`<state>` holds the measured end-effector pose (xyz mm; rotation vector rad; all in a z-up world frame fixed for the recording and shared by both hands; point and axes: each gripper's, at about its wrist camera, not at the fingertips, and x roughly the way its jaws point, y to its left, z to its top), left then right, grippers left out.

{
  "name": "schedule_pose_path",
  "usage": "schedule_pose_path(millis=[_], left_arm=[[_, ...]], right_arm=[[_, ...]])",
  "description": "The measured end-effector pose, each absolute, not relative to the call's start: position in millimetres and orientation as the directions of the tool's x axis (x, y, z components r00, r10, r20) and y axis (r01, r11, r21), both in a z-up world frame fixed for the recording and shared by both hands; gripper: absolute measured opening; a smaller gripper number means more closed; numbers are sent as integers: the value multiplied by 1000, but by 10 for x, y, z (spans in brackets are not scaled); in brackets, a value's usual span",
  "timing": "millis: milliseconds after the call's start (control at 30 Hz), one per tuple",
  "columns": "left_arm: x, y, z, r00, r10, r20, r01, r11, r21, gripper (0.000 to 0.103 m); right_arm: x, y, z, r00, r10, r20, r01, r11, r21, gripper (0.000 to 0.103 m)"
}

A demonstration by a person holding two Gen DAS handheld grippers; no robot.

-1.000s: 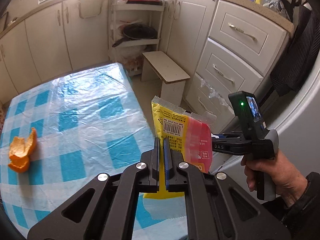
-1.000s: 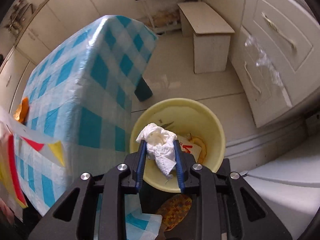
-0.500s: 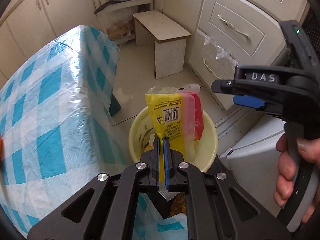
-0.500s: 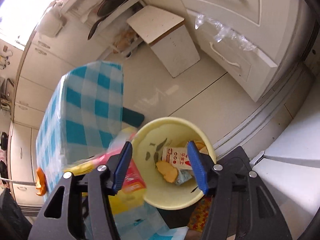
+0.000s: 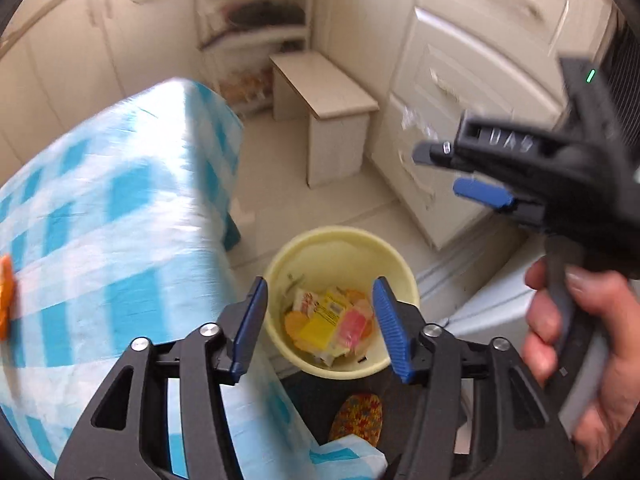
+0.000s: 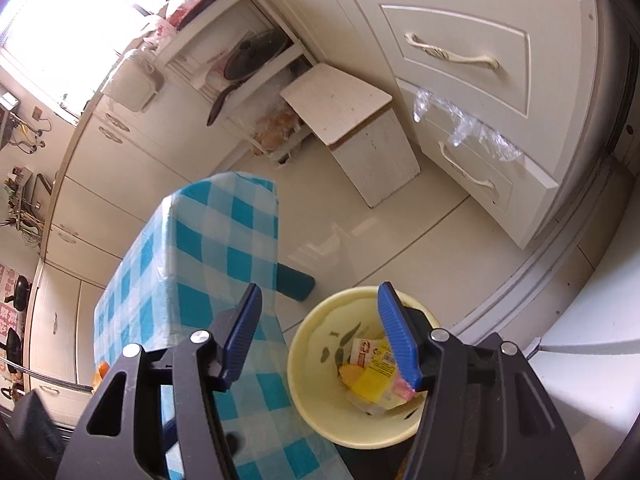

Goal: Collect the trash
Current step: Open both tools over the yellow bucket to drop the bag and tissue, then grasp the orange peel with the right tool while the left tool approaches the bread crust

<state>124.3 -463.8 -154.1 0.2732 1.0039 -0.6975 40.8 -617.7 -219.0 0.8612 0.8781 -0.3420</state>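
Wrapper dropped in the bin.
Left gripper (image 5: 318, 326) jaws just sprang wide, empty, over bin (image 5: 404, 276); wrapper (image 5: 320, 326) inside. Right gripper (image 6: 318, 334) wide, empty; peel (image 5: 5, 296) at 9 o'clock on table (image 5: 120, 208).

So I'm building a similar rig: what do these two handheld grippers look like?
The left gripper and right gripper share one build: black angular frames with cut-outs, silver bolts, and ribbed blue pads on the fingers. Seen side-on, the right gripper has a pistol handle, raised "DAS" lettering and a green light.

One yellow bin (image 5: 404, 276), one checked table (image 5: 120, 208), one stool (image 5: 324, 92), two tongs (image 5: 318, 328)
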Motion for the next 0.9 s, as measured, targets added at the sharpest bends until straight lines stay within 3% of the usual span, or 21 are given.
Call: schedule_pose_path(millis=[200,333,467,633,900], left_arm=[[1497,-3048,-1078,549,-336,-765,401,909,-111,61],[1908,-1846,-1014,590,-194,-784,112,981,-159,61],[2299,-969,-1126,530,-174,-830,-83,963,-255,61],[2445,-591,-1357,476,-247,-844,-151,923,-354,61],[2511,-294,-1664,403,-363,-840,-209,857,-471,61]], right_arm=[[800,-5634,-1915,655,156,-739,430,727,535,59],[1245,-4806,-1755,635,349,-689,206,782,587,59],[1654,-3907,-1791,540,557,-630,57,723,688,59],[2062,-3033,-1919,438,625,-647,5,717,697,59],[2224,-2700,-2252,382,666,-641,114,654,748,58]])
